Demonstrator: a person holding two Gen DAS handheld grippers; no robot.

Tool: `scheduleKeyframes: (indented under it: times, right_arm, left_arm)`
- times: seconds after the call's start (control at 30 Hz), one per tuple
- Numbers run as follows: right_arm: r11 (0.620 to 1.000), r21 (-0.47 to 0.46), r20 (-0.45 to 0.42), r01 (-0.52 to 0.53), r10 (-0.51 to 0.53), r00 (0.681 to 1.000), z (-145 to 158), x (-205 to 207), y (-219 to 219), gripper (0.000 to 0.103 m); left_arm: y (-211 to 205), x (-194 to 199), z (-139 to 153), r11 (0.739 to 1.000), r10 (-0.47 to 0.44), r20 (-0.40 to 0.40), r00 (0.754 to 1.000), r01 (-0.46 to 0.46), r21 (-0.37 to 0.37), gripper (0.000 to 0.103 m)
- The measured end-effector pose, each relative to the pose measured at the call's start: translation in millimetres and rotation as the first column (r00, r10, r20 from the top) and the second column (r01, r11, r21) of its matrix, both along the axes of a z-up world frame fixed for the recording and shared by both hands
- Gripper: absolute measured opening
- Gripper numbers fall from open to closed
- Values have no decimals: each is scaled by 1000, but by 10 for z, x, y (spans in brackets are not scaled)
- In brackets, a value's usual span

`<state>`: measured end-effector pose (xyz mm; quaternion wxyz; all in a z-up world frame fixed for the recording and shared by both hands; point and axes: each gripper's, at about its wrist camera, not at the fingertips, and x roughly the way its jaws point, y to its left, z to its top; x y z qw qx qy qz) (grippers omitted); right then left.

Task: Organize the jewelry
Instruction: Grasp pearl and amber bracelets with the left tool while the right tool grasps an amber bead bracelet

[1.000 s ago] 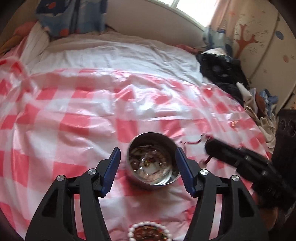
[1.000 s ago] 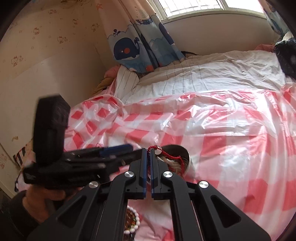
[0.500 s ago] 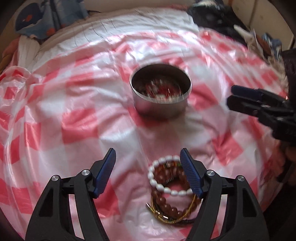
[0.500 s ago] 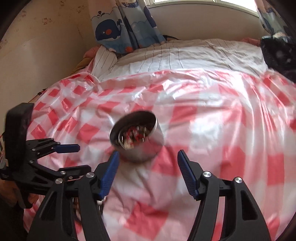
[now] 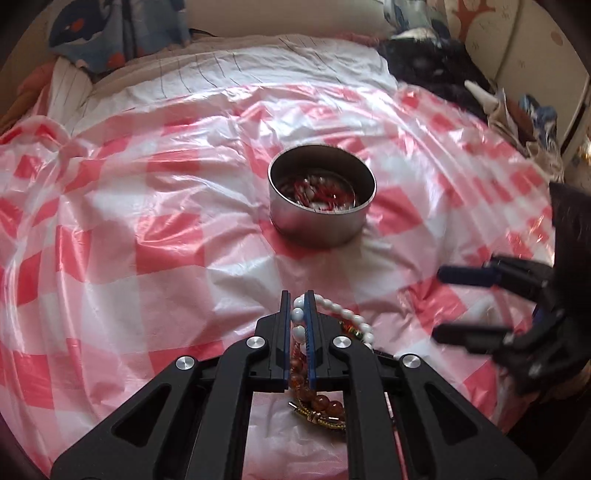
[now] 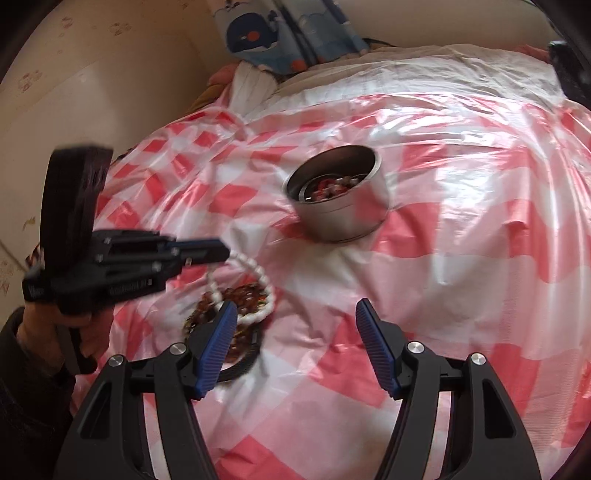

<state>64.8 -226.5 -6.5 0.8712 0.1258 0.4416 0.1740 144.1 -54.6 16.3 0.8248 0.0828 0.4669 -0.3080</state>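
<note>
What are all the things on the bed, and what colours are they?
Tin: one, silver, mid-sheet, red and pale jewelry inside.
White bracelet: one, in the left gripper.
Brown beads: a heap, under the white bracelet.
Sheet: one, pink-and-white check, over the bed.
Curtain: blue, whale print, behind the bed.
Clothes: dark pile, far right.
Left gripper: black and blue, just closed on the white bracelet.
Right gripper: open, empty.

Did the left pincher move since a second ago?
Yes. The left gripper has pulled back from the metal tin toward the pile, and its jaws have just closed on the white bead bracelet.
</note>
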Motion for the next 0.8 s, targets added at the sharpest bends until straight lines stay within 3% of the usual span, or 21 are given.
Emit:
scheduleKeyframes:
  times: [0.27, 0.37, 0.4, 0.43, 0.47, 0.57, 0.6, 0.8]
  right_arm:
    - [992, -54, -46, -115, 112, 993, -103, 116, 433, 66]
    - [992, -57, -115, -116, 109, 987, -246, 282, 564, 67]
    - [990, -63, -133, -123, 113, 985, -311, 324, 612, 60]
    - [986, -102, -133, -131, 118, 984, -355, 351, 680, 35]
    - [982, -133, -131, -134, 117, 984, -370, 362, 713, 21]
    - [988, -84, -109, -129, 119, 987, -327, 334, 663, 19]
    - [991, -69, -88, -118, 112, 990, -286, 303, 629, 12]
    - [995, 81, 27, -61, 58, 998, 24, 132, 334, 12]
  left_arm:
    - [229, 68, 326, 981, 72, 44, 996, -62, -186, 6]
    - [310, 114, 365, 973, 104, 39, 994, -93, -210, 6]
    - [325, 129, 365, 972, 112, 35, 993, -102, -212, 6]
    - [334, 142, 360, 971, 114, 31, 993, -105, -214, 6]
    - [333, 145, 364, 971, 115, 31, 993, -106, -215, 6]
    - [335, 134, 367, 971, 110, 38, 993, -100, -216, 6]
    - [332, 132, 373, 971, 109, 39, 993, -98, -217, 6]
    - [309, 125, 374, 972, 103, 38, 994, -93, -214, 6]
